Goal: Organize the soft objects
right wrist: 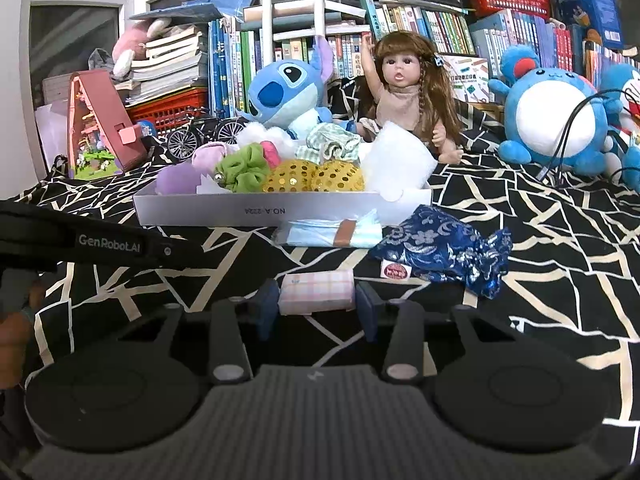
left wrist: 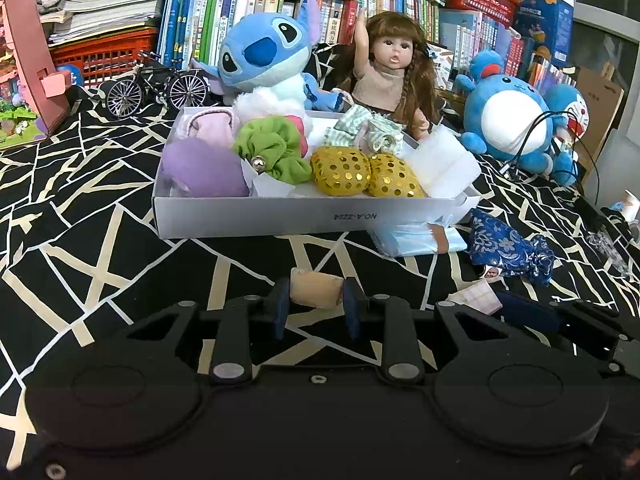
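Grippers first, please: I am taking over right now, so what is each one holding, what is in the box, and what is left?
Left gripper: shut on a beige soft roll.
Right gripper: jaws close against a pink plaid pack; it looks gripped.
Already in the white box: purple plush, green scrunchie, two gold sequin pouches, striped cloth, white padding.
Left on the bedspread: light blue tissue pack and blue floral pouch, both in front of the box.
Next, probably: put both held items in the box.

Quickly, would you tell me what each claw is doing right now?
Left claw: closed on a small beige roll.
Right claw: closed on a small pink plaid packet.
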Available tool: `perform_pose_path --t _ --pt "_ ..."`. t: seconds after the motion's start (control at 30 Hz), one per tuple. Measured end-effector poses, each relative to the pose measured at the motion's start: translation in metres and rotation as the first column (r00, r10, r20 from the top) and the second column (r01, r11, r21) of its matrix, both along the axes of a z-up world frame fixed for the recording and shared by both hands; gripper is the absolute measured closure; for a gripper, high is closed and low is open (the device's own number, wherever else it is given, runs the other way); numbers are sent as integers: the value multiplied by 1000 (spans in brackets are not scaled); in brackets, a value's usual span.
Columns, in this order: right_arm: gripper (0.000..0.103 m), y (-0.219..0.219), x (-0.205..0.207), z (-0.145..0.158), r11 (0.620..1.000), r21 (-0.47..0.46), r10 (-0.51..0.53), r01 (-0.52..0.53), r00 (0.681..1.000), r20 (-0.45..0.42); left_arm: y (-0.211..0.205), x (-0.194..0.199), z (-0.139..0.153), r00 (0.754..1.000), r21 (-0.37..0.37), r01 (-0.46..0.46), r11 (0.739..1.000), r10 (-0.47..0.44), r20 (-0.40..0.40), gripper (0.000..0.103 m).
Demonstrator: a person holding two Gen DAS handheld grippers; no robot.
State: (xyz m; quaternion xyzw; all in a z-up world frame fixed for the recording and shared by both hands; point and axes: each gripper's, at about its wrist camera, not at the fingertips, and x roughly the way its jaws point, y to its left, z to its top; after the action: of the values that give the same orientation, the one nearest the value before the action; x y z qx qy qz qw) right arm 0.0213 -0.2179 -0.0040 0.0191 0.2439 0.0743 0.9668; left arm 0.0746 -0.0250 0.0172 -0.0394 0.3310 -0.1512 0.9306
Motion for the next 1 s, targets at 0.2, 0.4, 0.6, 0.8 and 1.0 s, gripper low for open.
perform_pose_path --t 0.2,0.4,0.6,0.8,1.0 --pt "56 1 3 7 1000 1 5 -5 1000 16 1 2 3 1000 -3 -8 1000 8 5 76" --pt "55 3 10 18 1000 -3 16 -16 999 45 5 8 11 1000 -4 -18 1000 18 24 76" --pt "56 2 24 32 1000 24 18 -20 998 65 12 19 26 997 -13 -47 999 47 61 76" --pt "56 2 39 40 999 40 28 -30 998 56 18 30 34 995 -27 -65 998 66 72 76" --pt "55 0 62 48 997 52 55 -55 998 3 22 47 35 996 -60 -75 995 78 44 76"
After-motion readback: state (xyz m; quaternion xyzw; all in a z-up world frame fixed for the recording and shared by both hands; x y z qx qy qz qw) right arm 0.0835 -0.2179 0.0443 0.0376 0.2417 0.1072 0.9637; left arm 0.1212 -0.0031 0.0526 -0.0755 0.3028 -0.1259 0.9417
